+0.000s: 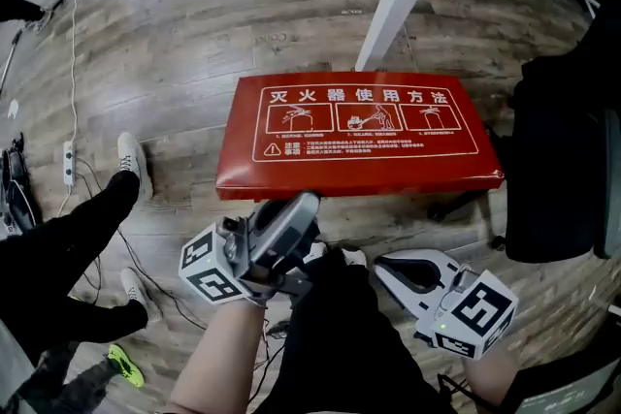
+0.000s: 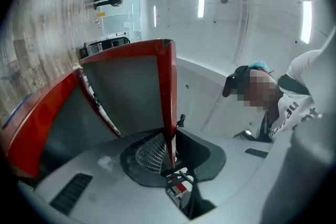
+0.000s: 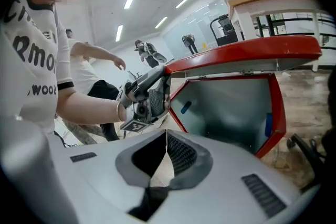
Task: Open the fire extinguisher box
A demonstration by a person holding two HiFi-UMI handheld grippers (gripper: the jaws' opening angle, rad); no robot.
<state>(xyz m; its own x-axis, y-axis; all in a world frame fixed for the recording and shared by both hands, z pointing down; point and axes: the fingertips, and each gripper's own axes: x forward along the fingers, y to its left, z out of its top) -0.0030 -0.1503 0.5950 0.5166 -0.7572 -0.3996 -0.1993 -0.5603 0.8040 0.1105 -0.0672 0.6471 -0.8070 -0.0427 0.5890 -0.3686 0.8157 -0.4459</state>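
Right gripper (image 3: pixel 167 135) closed, empty; left gripper (image 3: pixel 163 79) grips raised lid (image 3: pixel 252 52)

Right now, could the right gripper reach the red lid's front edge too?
Probably yes. The right gripper hangs empty before the raised lid, beside the left gripper that clamps its edge, and nothing stands between. Its jaws are together, so they'd need opening.

The red box lid (image 1: pixel 359 172) reads 灭火器使用方法 in white.
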